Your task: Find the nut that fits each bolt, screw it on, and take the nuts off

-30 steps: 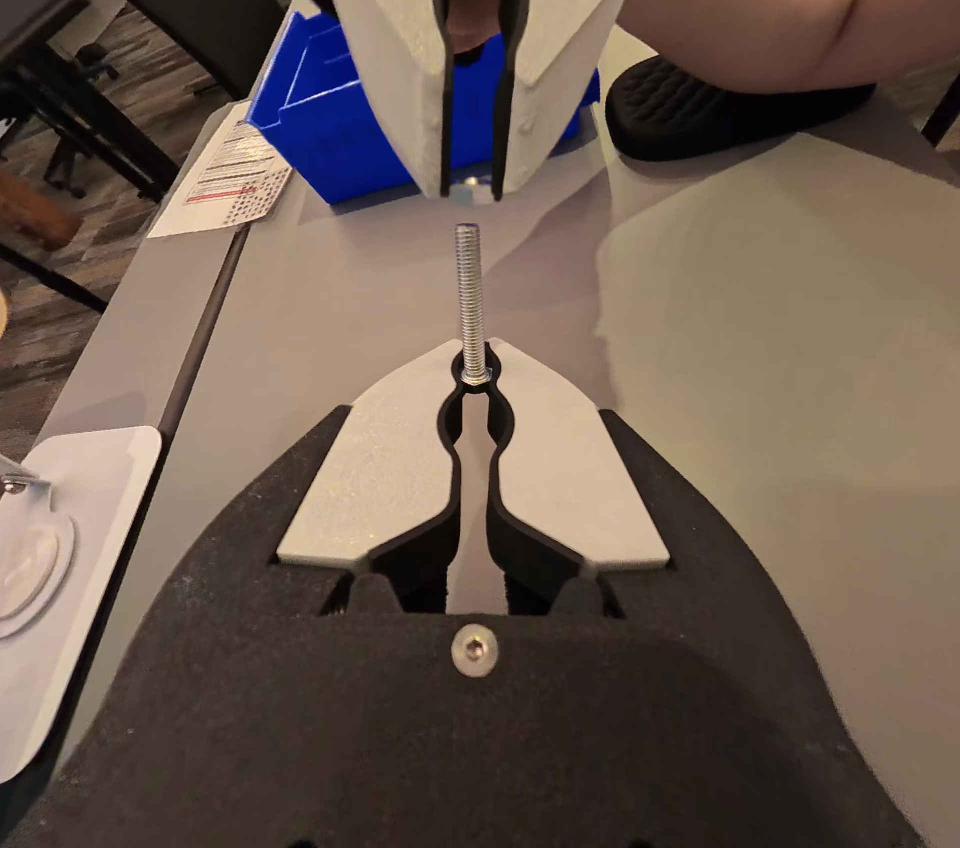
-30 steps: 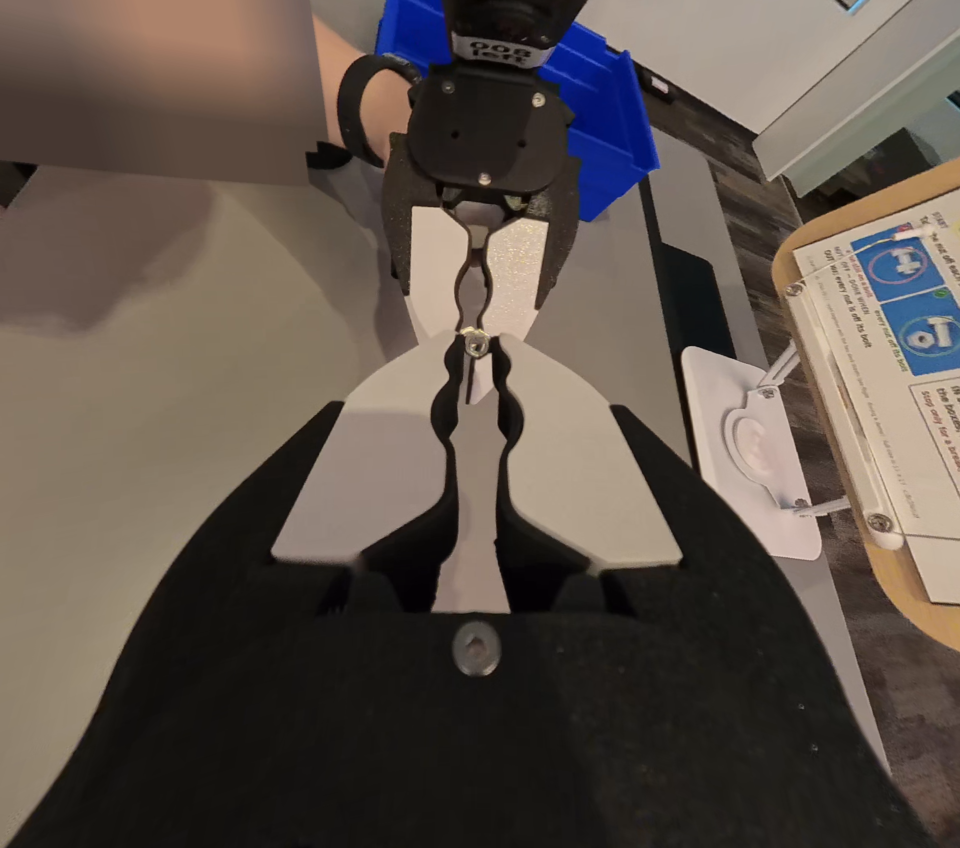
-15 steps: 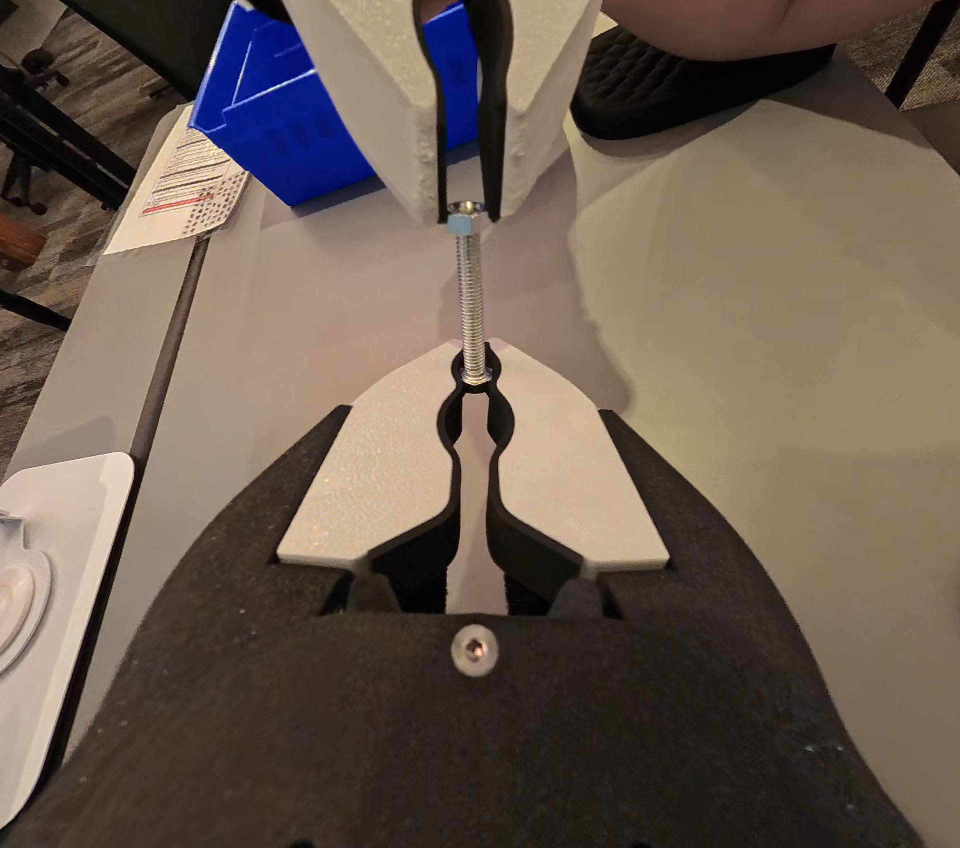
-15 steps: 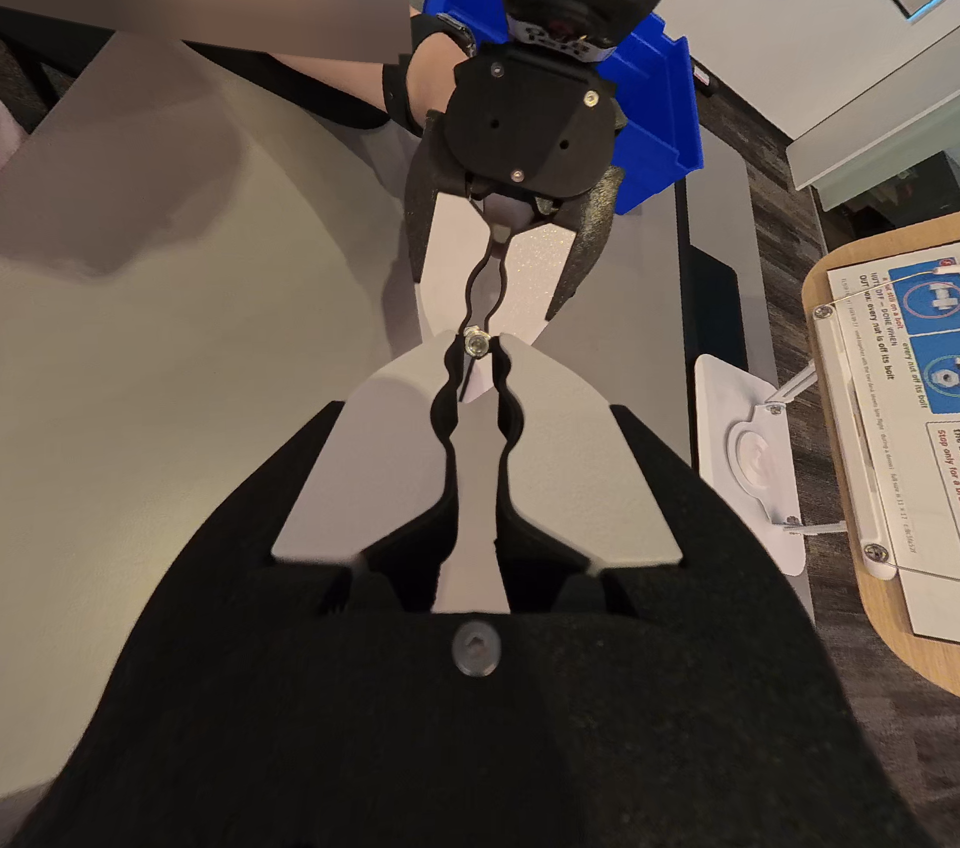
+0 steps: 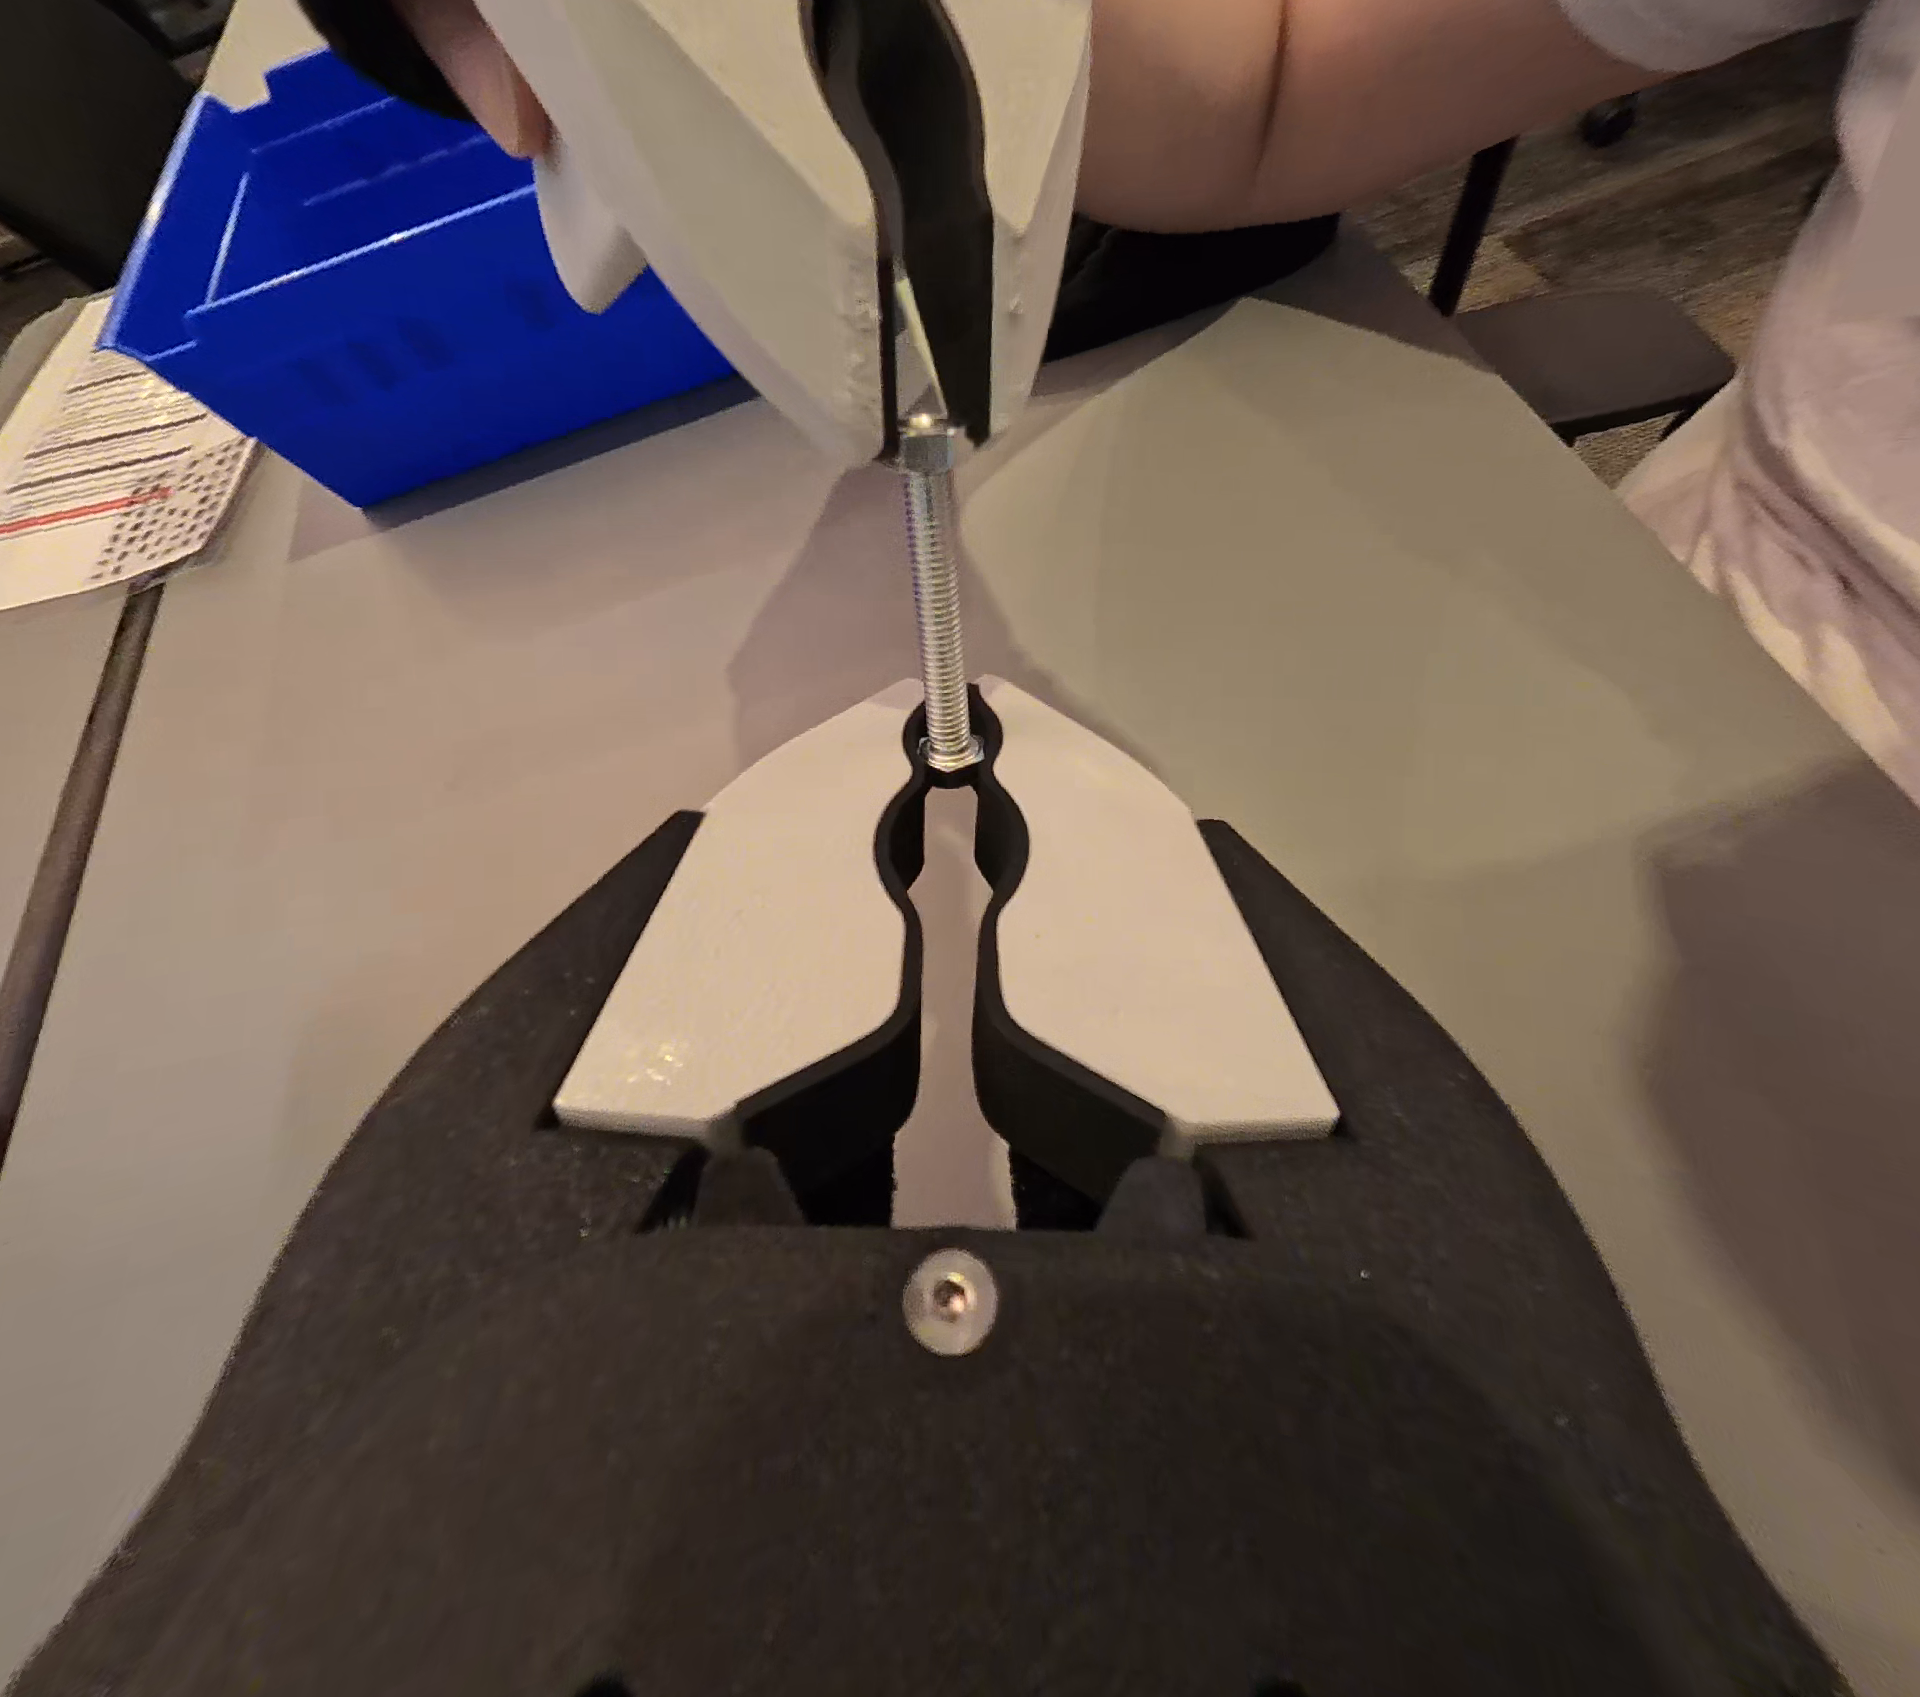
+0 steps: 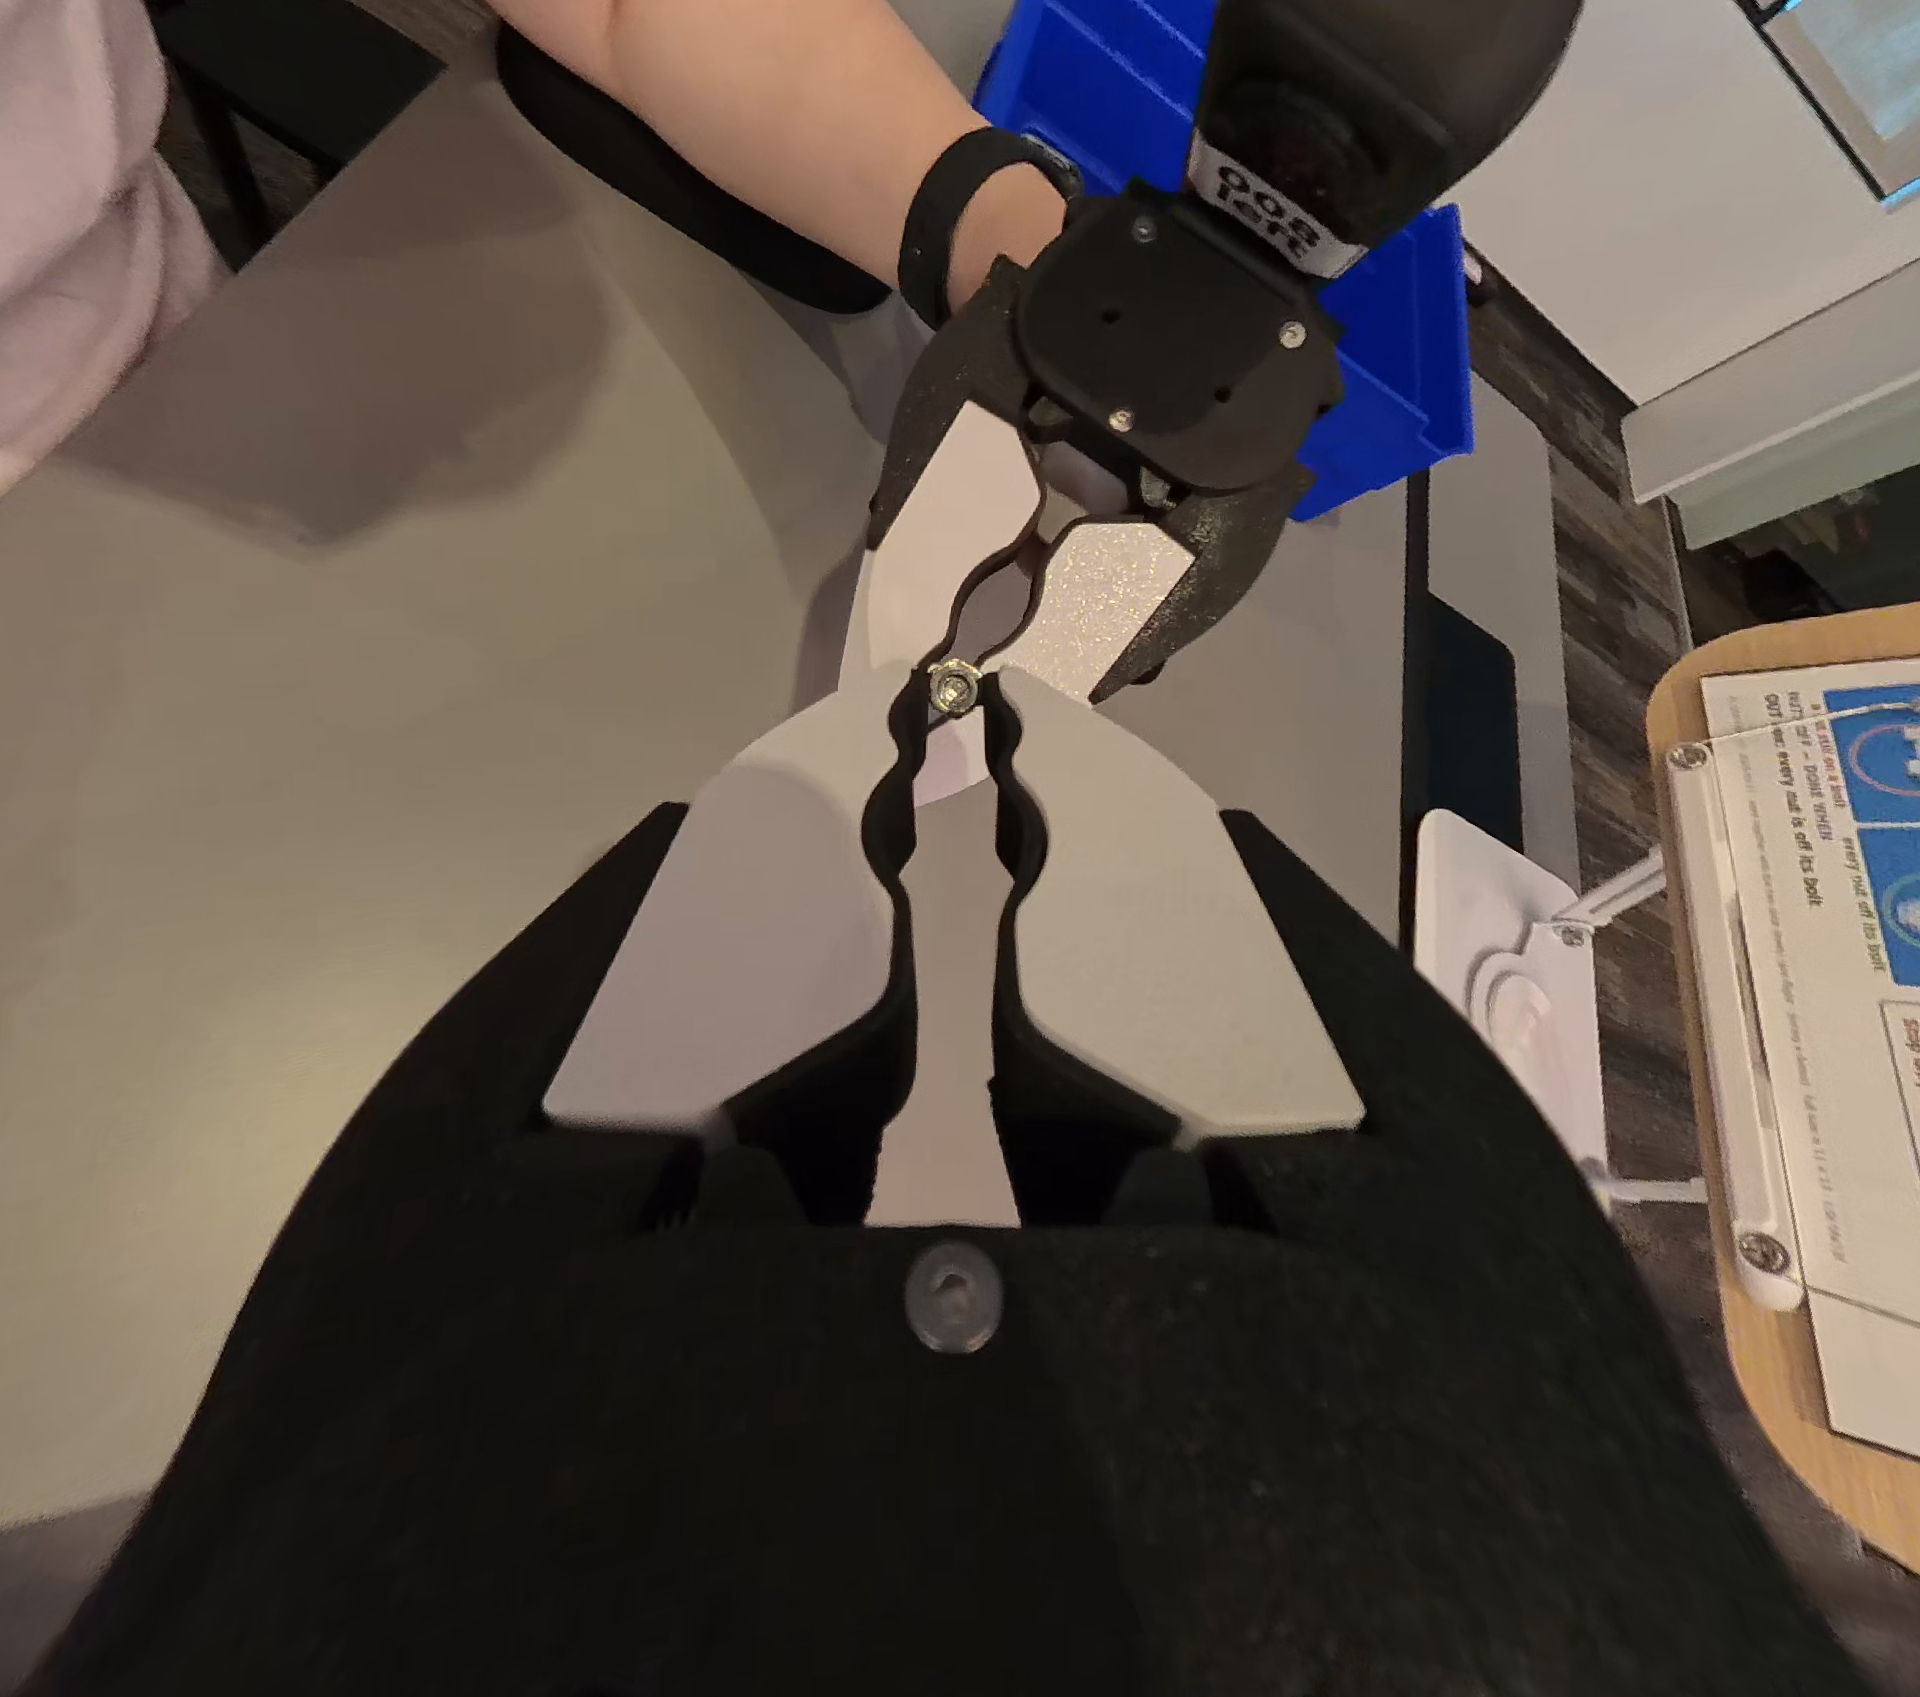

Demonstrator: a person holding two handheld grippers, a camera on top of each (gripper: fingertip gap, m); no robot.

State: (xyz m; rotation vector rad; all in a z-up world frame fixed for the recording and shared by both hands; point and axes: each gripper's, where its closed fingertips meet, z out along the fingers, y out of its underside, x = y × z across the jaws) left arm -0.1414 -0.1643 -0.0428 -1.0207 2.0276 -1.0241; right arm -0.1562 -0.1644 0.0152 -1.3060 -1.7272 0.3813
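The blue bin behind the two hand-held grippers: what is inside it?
The blue bin shows only bare inner walls at its far end; the right hand-held gripper and the bin's own front wall hide the rest.

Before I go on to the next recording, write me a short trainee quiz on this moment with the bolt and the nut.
1. True or false: the left tool is shut on the bolt near its head end.
2. What does the right tool pinch at its tips? A) a washer B) the nut C) nothing
3. Fill in: the nut sits at the bolt's ____ end, away from the left tool.

Key
1. True.
2. B.
3. Free (threaded tip); how far it is threaded on cannot be told.
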